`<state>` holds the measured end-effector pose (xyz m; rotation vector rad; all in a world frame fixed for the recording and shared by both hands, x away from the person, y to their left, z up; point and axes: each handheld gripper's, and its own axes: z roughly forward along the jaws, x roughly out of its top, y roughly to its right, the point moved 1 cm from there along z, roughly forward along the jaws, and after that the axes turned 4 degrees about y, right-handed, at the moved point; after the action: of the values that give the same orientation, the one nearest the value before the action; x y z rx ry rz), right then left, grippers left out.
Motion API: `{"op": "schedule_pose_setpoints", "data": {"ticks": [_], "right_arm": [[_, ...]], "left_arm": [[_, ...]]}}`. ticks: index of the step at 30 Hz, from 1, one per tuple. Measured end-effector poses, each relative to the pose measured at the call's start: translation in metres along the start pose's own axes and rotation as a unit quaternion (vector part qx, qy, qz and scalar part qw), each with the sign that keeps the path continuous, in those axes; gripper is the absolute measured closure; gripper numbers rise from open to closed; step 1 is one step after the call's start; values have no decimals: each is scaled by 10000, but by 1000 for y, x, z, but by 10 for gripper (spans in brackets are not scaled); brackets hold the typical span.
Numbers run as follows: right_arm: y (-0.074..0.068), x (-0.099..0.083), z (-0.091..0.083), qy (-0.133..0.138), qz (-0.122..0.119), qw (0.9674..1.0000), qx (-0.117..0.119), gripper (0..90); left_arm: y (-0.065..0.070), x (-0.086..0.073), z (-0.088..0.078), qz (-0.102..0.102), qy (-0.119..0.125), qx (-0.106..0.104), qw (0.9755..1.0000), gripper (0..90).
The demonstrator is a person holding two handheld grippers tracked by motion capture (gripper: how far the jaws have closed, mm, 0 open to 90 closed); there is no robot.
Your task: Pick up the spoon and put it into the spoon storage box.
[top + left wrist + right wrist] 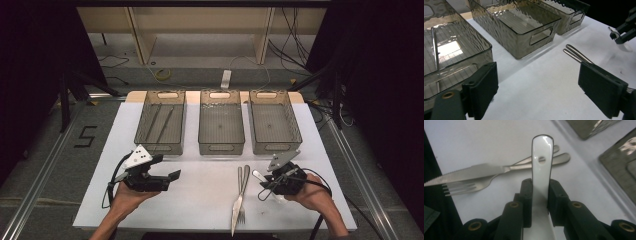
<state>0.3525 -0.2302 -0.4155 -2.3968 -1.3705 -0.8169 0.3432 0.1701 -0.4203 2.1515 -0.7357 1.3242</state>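
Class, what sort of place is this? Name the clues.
Probably a lab recording bench, not a kitchen: white board on a framed rig, three identical bins, loose floor cables, black curtains.

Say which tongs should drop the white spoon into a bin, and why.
Right. The right tongs are already shut on the white spoon, near the right bin. The left tongs stand open, holding nothing, by the left bin.

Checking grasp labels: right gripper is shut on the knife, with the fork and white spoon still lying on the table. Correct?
Not quite. The right gripper is shut on the white spoon; the knife lies on the table beside the fork, as the right gripper view shows.
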Motion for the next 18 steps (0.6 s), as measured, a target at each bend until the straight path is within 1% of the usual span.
{"op": "schedule_pose_setpoints", "data": {"ticks": [3, 5, 8, 10, 12, 16, 18], "right_arm": [[7, 7, -5, 172, 109, 9997, -100, 760], [11, 13, -8, 295, 182, 9993, -143, 760], [18, 24, -8, 450, 291, 9983, -234, 760], [22, 32, -9, 598, 329, 9973, -262, 760], [25, 40, -10, 719, 328, 9963, -352, 760], [30, 58, -10, 917, 318, 9945, -399, 760], [33, 66, -8, 1001, 364, 9935, -390, 760]], "left_arm": [[-1, 0, -1, 39, 29, 18, 10000, 156], [-1, 1, -2, -5, 81, 22, 10000, 156], [-1, 1, -2, -15, 125, 32, 9999, 156], [-1, 1, -2, -43, 137, 38, 9999, 156], [-2, 1, -3, -42, 142, 42, 9999, 156], [-3, 1, -4, -57, 154, 66, 9998, 156], [-3, 1, -5, -46, 163, 66, 9998, 156]]}}
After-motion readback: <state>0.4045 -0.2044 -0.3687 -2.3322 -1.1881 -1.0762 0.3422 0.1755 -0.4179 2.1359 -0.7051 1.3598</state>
